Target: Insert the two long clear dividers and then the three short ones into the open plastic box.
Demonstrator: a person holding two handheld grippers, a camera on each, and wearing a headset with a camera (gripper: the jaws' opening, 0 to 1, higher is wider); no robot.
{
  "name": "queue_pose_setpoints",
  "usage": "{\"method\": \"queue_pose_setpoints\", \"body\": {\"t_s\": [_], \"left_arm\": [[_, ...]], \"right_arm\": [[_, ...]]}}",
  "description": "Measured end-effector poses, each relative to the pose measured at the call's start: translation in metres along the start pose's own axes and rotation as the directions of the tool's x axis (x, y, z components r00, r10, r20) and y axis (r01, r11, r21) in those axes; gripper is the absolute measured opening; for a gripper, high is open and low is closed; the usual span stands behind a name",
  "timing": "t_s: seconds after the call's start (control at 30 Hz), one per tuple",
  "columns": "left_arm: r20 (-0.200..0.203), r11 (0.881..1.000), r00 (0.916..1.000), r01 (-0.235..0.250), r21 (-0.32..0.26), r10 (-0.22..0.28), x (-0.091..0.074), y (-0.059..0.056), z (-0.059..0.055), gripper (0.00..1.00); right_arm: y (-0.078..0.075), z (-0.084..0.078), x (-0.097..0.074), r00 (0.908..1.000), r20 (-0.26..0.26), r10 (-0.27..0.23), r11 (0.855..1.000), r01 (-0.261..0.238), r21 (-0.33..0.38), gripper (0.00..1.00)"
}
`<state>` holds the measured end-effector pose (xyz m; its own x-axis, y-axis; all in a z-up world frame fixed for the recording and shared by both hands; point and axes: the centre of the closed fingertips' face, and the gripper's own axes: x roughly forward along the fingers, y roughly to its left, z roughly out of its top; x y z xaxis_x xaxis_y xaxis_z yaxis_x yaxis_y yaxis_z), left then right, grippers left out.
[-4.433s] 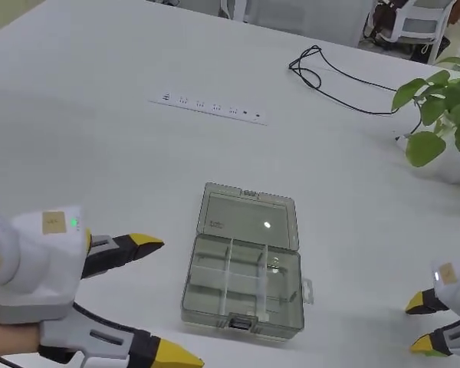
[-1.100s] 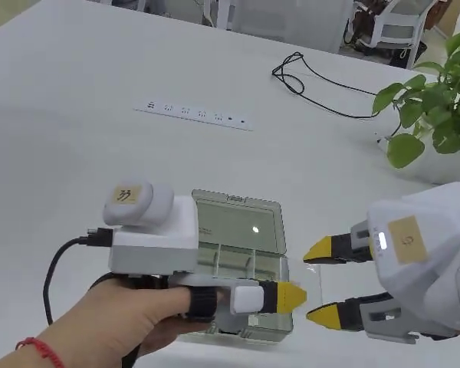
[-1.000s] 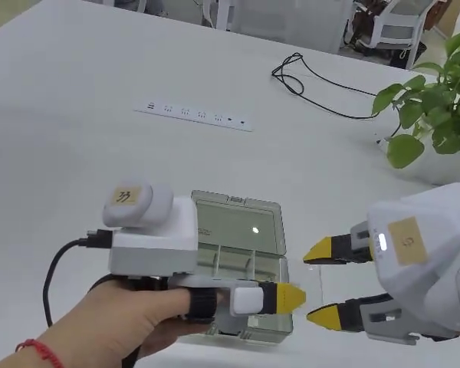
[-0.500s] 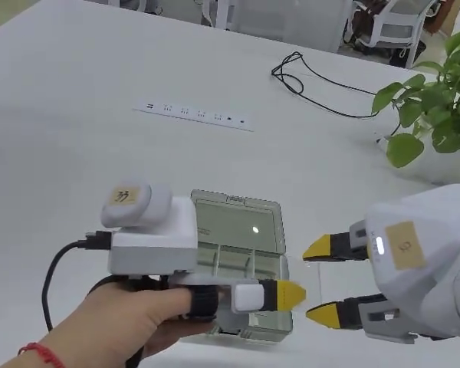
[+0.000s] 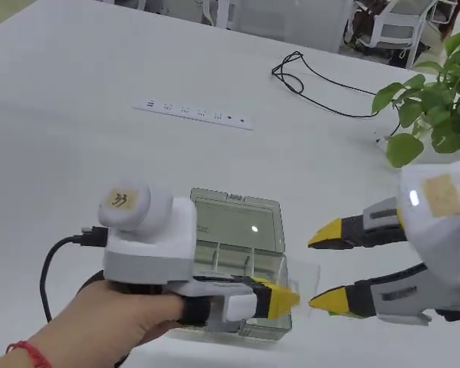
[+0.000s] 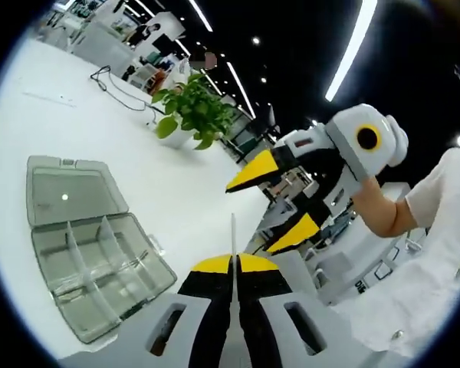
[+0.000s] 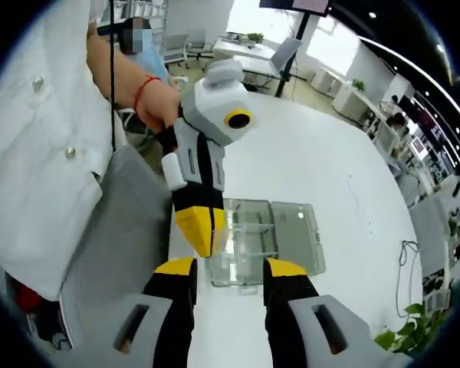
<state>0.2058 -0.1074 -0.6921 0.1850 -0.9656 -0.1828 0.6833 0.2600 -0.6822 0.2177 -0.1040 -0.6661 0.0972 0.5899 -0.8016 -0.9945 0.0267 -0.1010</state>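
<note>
The open clear plastic box [image 5: 238,222] lies on the white table, lid flat behind it, with clear dividers standing inside. My left gripper [image 5: 282,297] hovers over the box's right front corner, shut on a thin clear divider [image 5: 305,282] that sticks out past its tips. In the left gripper view the divider [image 6: 232,234] shows edge-on between the shut jaws, the box [image 6: 69,253] lying to the left. My right gripper [image 5: 323,268] faces it from the right, open, one jaw above and one below the divider's free end. The right gripper view looks between its open jaws [image 7: 230,268] at the left gripper [image 7: 202,230] and box [image 7: 291,230].
A white power strip [image 5: 195,113] lies on the table beyond the box, a black cable [image 5: 322,73] farther back. A green plant [image 5: 437,107] stands at the right edge. A grey chair [image 7: 115,230] sits at the near side of the table.
Since 4.4 s ago both grippers came in from the sides to the box, the left now pinching a divider. In the last half second the right gripper rose and opened wider.
</note>
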Motion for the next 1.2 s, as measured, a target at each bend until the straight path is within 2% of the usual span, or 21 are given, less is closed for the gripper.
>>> {"method": "queue_pose_setpoints", "body": {"t_s": [0.03, 0.07, 0.13, 0.17, 0.2, 0.23, 0.27, 0.37, 0.53, 0.73, 0.87, 1.2], "left_arm": [[-0.007, 0.999, 0.9999, 0.009, 0.031, -0.009, 0.0, -0.002, -0.001, 0.0], [-0.01, 0.996, 0.9998, 0.016, 0.082, -0.016, -0.001, -0.004, -0.001, 0.0], [-0.03, 0.991, 0.9992, 0.031, 0.133, -0.027, -0.001, -0.007, -0.004, 0.0], [-0.044, 0.984, 0.9983, 0.045, 0.171, -0.038, -0.002, -0.009, -0.006, 0.0], [-0.05, 0.977, 0.9978, 0.054, 0.205, -0.045, -0.002, -0.011, -0.007, 0.0], [-0.053, 0.967, 0.9972, 0.064, 0.248, -0.053, -0.002, -0.013, -0.008, 0.0], [-0.059, 0.96, 0.9965, 0.074, 0.269, -0.06, -0.003, -0.014, -0.009, 0.0], [-0.067, 0.946, 0.9936, 0.107, 0.307, -0.091, -0.003, -0.022, -0.009, 0.0], [-0.071, 0.93, 0.9904, 0.136, 0.341, -0.119, -0.005, -0.028, -0.009, 0.0], [-0.071, 0.921, 0.988, 0.153, 0.357, -0.137, -0.006, -0.032, -0.009, 0.0], [-0.07, 0.92, 0.988, 0.154, 0.361, -0.138, -0.008, -0.032, -0.009, 0.0], [-0.057, 0.907, 0.9862, 0.165, 0.387, -0.155, -0.009, -0.037, -0.007, 0.0]], "right_arm": [[0.004, 0.004, -0.003, 0.998, 0.039, 0.049, 0.998, -0.05, 0.038, 0.34], [0.005, 0.005, -0.005, 0.9958, 0.055, 0.073, 0.996, -0.076, 0.051, 0.33], [0.008, 0.007, -0.009, 0.9897, 0.078, 0.12, 0.99, -0.125, 0.067, 0.31], [0.011, 0.007, -0.01, 0.985, 0.085, 0.15, 0.985, -0.156, 0.074, 0.29], [0.011, 0.007, -0.011, 0.9836, 0.087, 0.157, 0.983, -0.164, 0.079, 0.26], [0.013, 0.007, -0.012, 0.9784, 0.097, 0.182, 0.978, -0.191, 0.084, 0.25], [0.018, 0.009, -0.012, 0.9693, 0.115, 0.217, 0.969, -0.229, 0.094, 0.24], [0.019, 0.004, -0.01, 0.9579, 0.118, 0.262, 0.955, -0.274, 0.109, 0.23], [0.036, 0.008, -0.006, 0.9338, 0.121, 0.337, 0.931, -0.349, 0.105, 0.21], [0.037, 0.009, -0.005, 0.9241, 0.128, 0.36, 0.922, -0.373, 0.1, 0.18], [0.04, 0.008, -0.004, 0.9214, 0.122, 0.369, 0.919, -0.381, 0.097, 0.16], [0.041, 0.007, -0.002, 0.9188, 0.119, 0.376, 0.917, -0.388, 0.095, 0.08]]}}
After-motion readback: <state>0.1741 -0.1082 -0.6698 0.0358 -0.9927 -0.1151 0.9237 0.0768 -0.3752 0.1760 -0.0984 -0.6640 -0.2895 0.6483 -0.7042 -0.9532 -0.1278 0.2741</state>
